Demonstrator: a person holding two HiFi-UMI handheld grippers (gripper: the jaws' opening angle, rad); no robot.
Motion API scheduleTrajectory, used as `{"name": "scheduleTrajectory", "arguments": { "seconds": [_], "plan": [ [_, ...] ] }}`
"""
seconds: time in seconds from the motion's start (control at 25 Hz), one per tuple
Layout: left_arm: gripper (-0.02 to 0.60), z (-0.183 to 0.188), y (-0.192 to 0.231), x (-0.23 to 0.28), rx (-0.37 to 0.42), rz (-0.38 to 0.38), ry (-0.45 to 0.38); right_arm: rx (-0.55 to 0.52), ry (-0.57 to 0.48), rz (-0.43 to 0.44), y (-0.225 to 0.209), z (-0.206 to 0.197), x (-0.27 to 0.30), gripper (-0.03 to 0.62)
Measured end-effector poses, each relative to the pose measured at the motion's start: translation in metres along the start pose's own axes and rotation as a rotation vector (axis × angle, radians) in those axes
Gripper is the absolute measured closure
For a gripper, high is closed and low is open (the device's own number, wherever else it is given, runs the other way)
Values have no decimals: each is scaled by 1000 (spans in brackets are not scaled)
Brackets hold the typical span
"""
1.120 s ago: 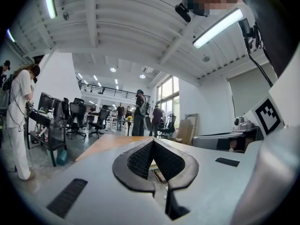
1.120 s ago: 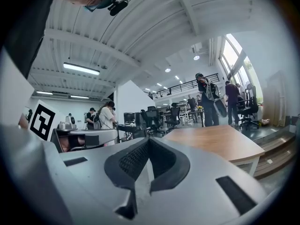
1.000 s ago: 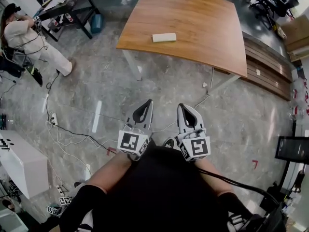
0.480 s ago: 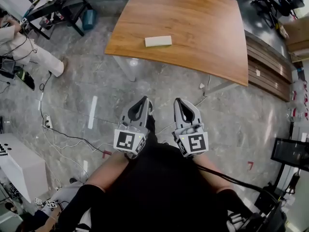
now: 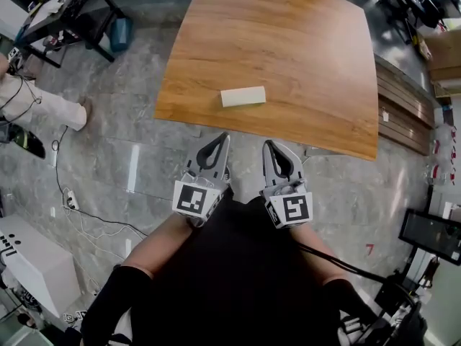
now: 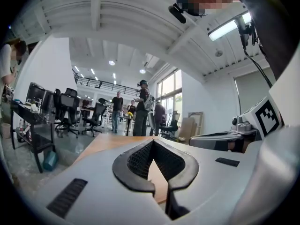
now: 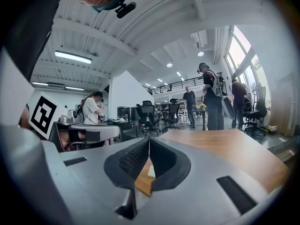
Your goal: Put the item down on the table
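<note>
A pale rectangular block (image 5: pixel 243 96) lies flat on the wooden table (image 5: pixel 288 42), close to its near edge. Both grippers hang over the floor just short of that edge, side by side in front of the person's body. My left gripper (image 5: pixel 218 143) is shut with nothing between its pads, and the table shows beyond its tips (image 6: pixel 152 142). My right gripper (image 5: pixel 271 147) is shut and empty too. Through the gap behind its closed tips (image 7: pixel 149 144) I see a sliver of the block (image 7: pixel 151 171) on the table edge.
Cables (image 5: pixel 94 218) trail over the grey tiled floor at the left, beside a white cabinet (image 5: pixel 32 262). A person's leg (image 5: pixel 36 107) shows at the far left. Wooden boards (image 5: pixel 407 117) lie to the table's right. Several people and office chairs stand beyond the table.
The table and block have come closer and lower in the head view as the person walked toward them. Both grippers stayed shut and level.
</note>
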State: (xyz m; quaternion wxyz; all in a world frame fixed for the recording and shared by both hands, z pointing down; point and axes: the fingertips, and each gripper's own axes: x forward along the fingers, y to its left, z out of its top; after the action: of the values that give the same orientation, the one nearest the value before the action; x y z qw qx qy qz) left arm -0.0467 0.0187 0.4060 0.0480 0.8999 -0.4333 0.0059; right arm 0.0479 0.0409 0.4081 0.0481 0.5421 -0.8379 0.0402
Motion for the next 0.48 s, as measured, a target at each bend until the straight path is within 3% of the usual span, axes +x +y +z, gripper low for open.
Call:
{"name": "scheduleTrajectory", "arguments": {
  "seconds": [0.16, 0.48],
  "plan": [
    [577, -5, 28, 31, -21, -9, 30, 0, 12, -7, -18, 1, 40, 580],
    [577, -23, 66, 92, 22, 10, 94, -14, 68, 51, -58, -16, 108, 580]
  ]
}}
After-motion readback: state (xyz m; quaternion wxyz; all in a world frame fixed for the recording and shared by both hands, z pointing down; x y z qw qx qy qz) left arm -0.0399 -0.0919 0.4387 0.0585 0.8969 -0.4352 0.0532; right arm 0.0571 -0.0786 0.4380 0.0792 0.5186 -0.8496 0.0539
